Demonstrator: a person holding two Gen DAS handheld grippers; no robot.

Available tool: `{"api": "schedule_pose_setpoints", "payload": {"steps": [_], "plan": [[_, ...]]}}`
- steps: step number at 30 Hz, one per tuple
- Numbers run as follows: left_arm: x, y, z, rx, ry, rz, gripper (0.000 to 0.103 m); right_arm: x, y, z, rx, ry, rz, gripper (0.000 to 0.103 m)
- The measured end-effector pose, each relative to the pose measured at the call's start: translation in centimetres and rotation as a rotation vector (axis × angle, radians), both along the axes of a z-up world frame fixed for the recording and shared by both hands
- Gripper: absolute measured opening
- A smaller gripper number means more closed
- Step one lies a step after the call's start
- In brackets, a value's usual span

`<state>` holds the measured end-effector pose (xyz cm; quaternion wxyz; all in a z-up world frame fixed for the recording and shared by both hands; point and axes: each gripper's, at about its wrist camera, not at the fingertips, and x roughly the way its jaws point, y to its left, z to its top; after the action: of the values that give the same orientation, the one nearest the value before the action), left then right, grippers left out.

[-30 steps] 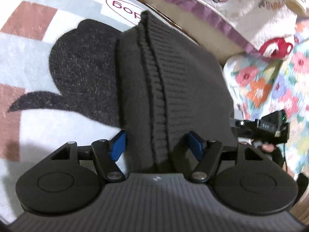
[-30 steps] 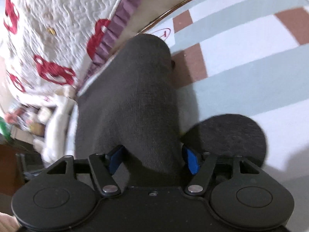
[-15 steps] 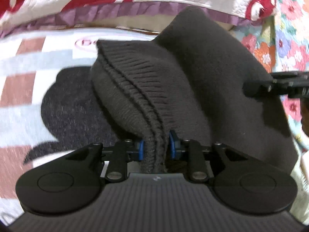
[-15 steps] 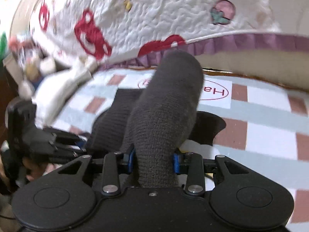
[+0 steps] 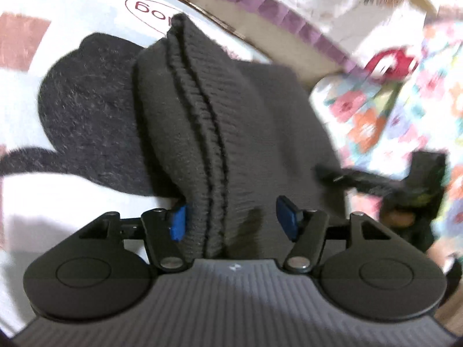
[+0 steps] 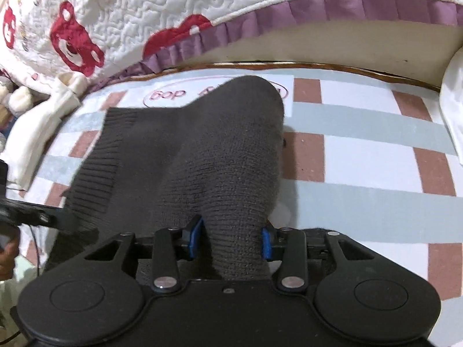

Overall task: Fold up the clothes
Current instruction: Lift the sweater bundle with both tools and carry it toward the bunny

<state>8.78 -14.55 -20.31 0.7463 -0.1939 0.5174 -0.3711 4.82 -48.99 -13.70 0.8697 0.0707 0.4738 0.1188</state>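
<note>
A dark grey knit sweater [image 5: 231, 110] lies bunched on a checked blanket [image 5: 26, 23]. My left gripper [image 5: 231, 221] is opening: the sweater's ribbed hem [image 5: 202, 144] passes between the jaws, brushing the left blue pad, while the right pad stands clear of it. My right gripper [image 6: 230, 241] holds a thick fold of the sweater [image 6: 225, 150], lifted in a hump; its blue pads touch the cloth on both sides and are easing apart. Each gripper shows at the edge of the other's view: the right one [image 5: 405, 182] and the left one [image 6: 29, 214].
A black furry patch [image 5: 86, 110] marks the blanket left of the sweater. A quilted cover with red bears and a purple frill [image 6: 202, 14] rises behind. Floral fabric [image 5: 390, 101] lies to the right. A white garment [image 6: 37, 124] lies at the blanket's left edge.
The left gripper closed on the ribbed hem half a second ago and has now spread open again. The right gripper closed on the sweater, rolled and rose with the fold.
</note>
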Motion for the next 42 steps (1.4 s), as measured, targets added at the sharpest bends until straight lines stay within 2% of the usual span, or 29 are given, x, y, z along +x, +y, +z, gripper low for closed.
{"api": "schedule_pose_setpoints", "payload": {"steps": [3, 5, 7, 9, 10, 11, 14, 17, 19, 20, 23, 26, 29, 30, 31, 33, 34, 35, 38, 42], "plan": [[-0.3, -1.1, -0.5, 0.075, -0.035, -0.014, 0.064, -0.8, -0.5, 0.1, 0.044, -0.046, 0.018, 0.047], [-0.5, -1.6, -0.5, 0.079, -0.058, -0.014, 0.070, -1.3, -0.6, 0.1, 0.053, -0.064, 0.020, 0.048], [-0.5, -2.3, -0.4, 0.087, -0.076, -0.013, 0.071, -1.2, -0.1, 0.2, 0.018, -0.076, 0.043, 0.048], [-0.6, -2.9, 0.0, 0.130, -0.134, -0.028, 0.054, -1.0, 0.6, 0.3, -0.036, -0.085, 0.079, 0.048], [-0.7, -3.1, 0.4, 0.174, -0.188, -0.039, 0.031, -0.9, 0.7, 0.3, -0.048, -0.084, 0.086, 0.049], [-0.8, -3.1, 1.0, 0.212, -0.234, -0.044, 0.025, -0.7, 0.8, 0.3, -0.058, -0.082, 0.092, 0.049], [-1.2, -2.2, 1.7, 0.261, -0.259, -0.019, 0.023, -0.4, 0.7, 0.3, -0.077, -0.072, 0.078, 0.049], [-1.2, -1.9, 1.0, 0.237, -0.234, -0.004, 0.023, -0.7, 0.9, -0.4, -0.138, -0.060, 0.068, 0.051], [-0.5, -1.1, 0.6, 0.168, -0.174, 0.018, 0.024, -0.4, -0.2, -0.8, -0.069, -0.033, 0.032, 0.055], [-0.1, -0.4, 0.2, 0.131, -0.125, 0.034, 0.028, -0.3, -0.8, -1.1, -0.032, -0.020, 0.013, 0.058], [1.0, 1.1, -1.4, 0.015, 0.031, 0.083, 0.033, 0.3, -4.0, -2.3, 0.191, 0.053, -0.066, 0.061], [1.3, 1.0, -2.4, -0.039, 0.104, 0.085, 0.039, 0.4, -6.9, -4.9, 0.398, 0.156, -0.124, 0.066], [1.1, 0.1, -2.4, -0.029, 0.061, 0.045, 0.038, 0.2, -8.0, -6.8, 0.511, 0.173, -0.141, 0.067], [1.1, -0.2, -2.2, -0.017, 0.041, 0.032, 0.035, 0.3, -7.7, -7.1, 0.539, 0.170, -0.112, 0.068], [1.1, -0.6, -1.9, -0.004, 0.022, 0.020, 0.025, 0.3, -7.4, -7.5, 0.568, 0.167, -0.083, 0.068], [1.0, -1.2, -1.0, 0.033, -0.024, -0.008, 0.020, 0.4, -6.5, -7.0, 0.598, 0.151, -0.003, 0.061], [0.8, -1.5, -0.4, 0.068, -0.062, -0.029, 0.019, 0.5, -6.1, -6.7, 0.613, 0.143, 0.037, 0.053], [0.5, -1.8, 0.4, 0.103, -0.106, -0.058, 0.018, 0.5, -5.8, -5.9, 0.612, 0.129, 0.043, 0.046], [-0.3, -2.6, 2.8, 0.153, -0.218, -0.152, 0.017, -0.2, -4.2, -2.5, 0.572, 0.090, 0.076, 0.039], [-0.5, -1.8, 5.6, 0.127, -0.264, -0.159, 0.017, -0.7, -2.3, 1.7, 0.510, 0.042, 0.119, 0.039]]}}
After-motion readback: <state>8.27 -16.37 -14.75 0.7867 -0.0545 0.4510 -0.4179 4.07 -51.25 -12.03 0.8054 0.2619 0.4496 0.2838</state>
